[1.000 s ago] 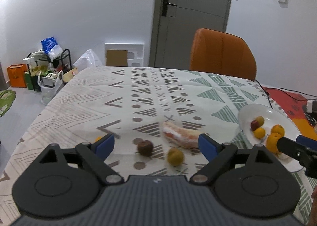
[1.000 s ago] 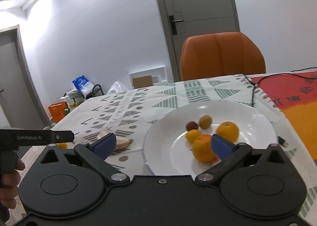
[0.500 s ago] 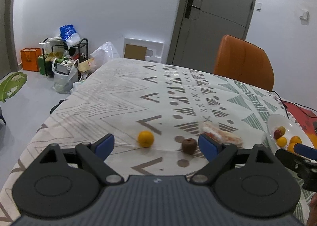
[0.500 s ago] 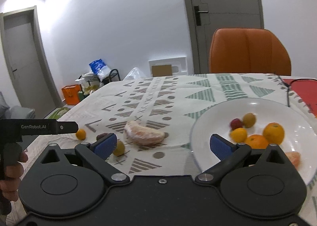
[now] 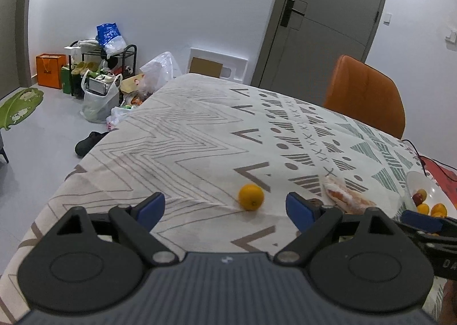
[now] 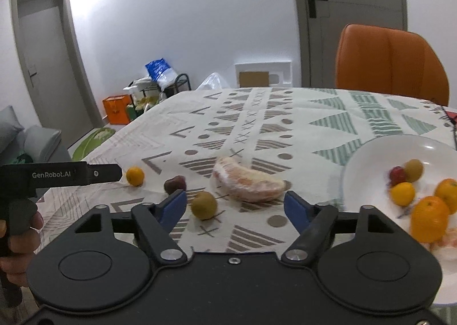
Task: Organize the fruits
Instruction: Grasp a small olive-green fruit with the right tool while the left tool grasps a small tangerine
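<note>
The left gripper (image 5: 225, 206) stood wide open and empty, the small orange (image 5: 251, 197) lying on the tablecloth (image 5: 182, 142) just ahead of it, nearer its right finger. The right gripper (image 6: 235, 203) was also open with nothing between its pads, its jaws having just been closing. A green-brown fruit (image 6: 204, 205) sat just ahead of its left finger, a dark plum-like fruit (image 6: 174, 184) beyond that, and the wrapped pomelo wedge (image 6: 248, 183) ahead toward its right finger. Off to its right stood the white plate (image 6: 368, 153), already holding 5 fruits. The orange looked firm, light and prone to rolling, so it probably wanted pinching across its middle; the wedge seemed soft and film-slick.
</note>
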`<state>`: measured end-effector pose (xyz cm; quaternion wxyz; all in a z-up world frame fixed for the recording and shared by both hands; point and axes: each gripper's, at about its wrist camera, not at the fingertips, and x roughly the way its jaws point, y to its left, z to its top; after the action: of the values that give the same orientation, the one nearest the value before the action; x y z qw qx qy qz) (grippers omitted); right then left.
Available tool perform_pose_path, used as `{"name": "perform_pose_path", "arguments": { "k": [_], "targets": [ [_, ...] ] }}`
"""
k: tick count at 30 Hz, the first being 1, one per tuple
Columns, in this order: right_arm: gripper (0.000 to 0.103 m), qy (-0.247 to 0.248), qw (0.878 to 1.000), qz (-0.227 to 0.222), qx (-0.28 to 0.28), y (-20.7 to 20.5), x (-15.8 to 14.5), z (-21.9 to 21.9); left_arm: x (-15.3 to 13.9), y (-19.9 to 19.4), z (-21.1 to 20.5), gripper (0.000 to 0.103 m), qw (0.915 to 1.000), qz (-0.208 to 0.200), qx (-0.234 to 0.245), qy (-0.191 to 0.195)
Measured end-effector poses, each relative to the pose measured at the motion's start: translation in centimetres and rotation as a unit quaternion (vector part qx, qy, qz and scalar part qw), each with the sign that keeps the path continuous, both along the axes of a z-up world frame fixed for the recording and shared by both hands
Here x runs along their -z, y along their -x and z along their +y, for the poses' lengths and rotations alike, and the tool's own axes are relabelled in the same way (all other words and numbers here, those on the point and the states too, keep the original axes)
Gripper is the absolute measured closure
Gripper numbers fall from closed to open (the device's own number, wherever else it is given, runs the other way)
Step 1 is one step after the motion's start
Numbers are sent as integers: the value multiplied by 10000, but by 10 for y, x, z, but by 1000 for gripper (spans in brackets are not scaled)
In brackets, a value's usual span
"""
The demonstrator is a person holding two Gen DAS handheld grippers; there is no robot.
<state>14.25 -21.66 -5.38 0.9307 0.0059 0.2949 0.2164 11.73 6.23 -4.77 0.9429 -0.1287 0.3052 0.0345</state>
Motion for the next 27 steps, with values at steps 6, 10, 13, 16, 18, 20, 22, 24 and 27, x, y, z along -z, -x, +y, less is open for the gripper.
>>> {"name": "perform_pose_path", "arguments": {
  "k": [6, 10, 13, 16, 18, 20, 22, 24, 27],
  "targets": [
    [43, 51, 9996, 223, -144, -12, 10, 20, 4, 2, 14, 13, 9999, -15, -95, 76],
    [58, 76, 9993, 300, -225, -17, 16, 30, 7, 3, 18, 13, 9999, -6, -135, 95],
    [79, 196, 9985, 407, -304, -21, 20, 36, 8, 3, 19, 13, 9998, 3, -142, 114],
    [79, 215, 9985, 380, -336, -21, 18, 38, 9, 2, 19, 13, 9998, 16, -111, 138],
    [79, 190, 9986, 367, -327, -22, 17, 38, 10, 0, 16, 14, 9998, 4, -98, 152],
    [79, 144, 9987, 370, -306, -21, 16, 36, 11, -2, 15, 15, 9998, -24, -87, 174],
    [79, 88, 9988, 383, -297, -20, 15, 33, 11, -3, 13, 15, 9997, -61, -62, 211],
    [79, 79, 9989, 359, -278, -19, 12, 31, 11, -4, 10, 17, 9997, -97, -18, 224],
    [79, 72, 9992, 309, -253, -17, 9, 27, 11, -8, 6, 22, 9996, -116, 71, 258]
  ]
}}
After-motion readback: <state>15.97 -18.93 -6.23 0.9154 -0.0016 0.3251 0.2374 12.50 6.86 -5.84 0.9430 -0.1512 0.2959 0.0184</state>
